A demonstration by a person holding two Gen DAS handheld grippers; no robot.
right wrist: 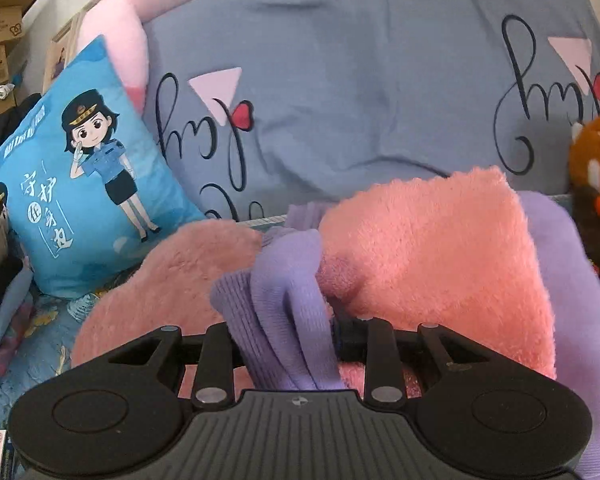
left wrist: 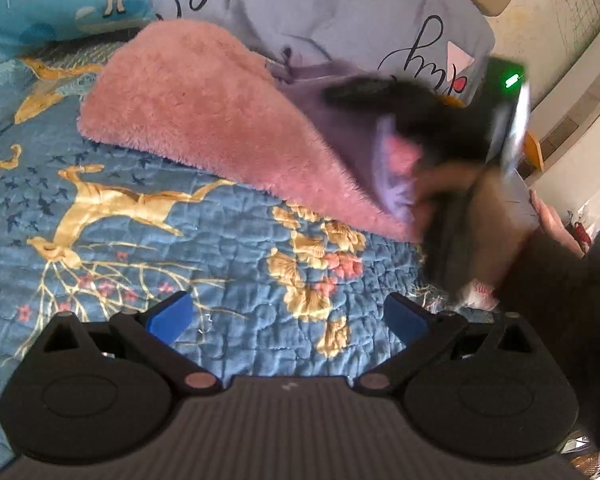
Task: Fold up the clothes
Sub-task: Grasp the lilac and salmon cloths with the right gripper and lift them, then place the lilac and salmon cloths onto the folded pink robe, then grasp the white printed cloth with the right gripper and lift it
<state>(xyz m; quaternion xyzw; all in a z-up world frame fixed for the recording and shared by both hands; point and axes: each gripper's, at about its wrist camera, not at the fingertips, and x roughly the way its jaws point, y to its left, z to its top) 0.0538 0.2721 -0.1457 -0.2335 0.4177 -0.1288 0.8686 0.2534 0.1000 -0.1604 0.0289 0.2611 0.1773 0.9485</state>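
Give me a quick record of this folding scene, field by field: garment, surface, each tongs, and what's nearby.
garment: purple sweatshirt with pink fleece lining, partly folded over
surface: blue quilted bedspread
left tongs: open, empty, above the bedspread
right tongs: shut on the sweatshirt's ribbed edge
nearby: blue cartoon cushion, grey-blue pillow, brown plush toy

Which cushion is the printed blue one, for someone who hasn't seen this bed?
Start at the big grey-blue duvet heaped at the bed's head. Leaning at its left is the bright blue cushion, the only one printed with a saluting cartoon officer in uniform.
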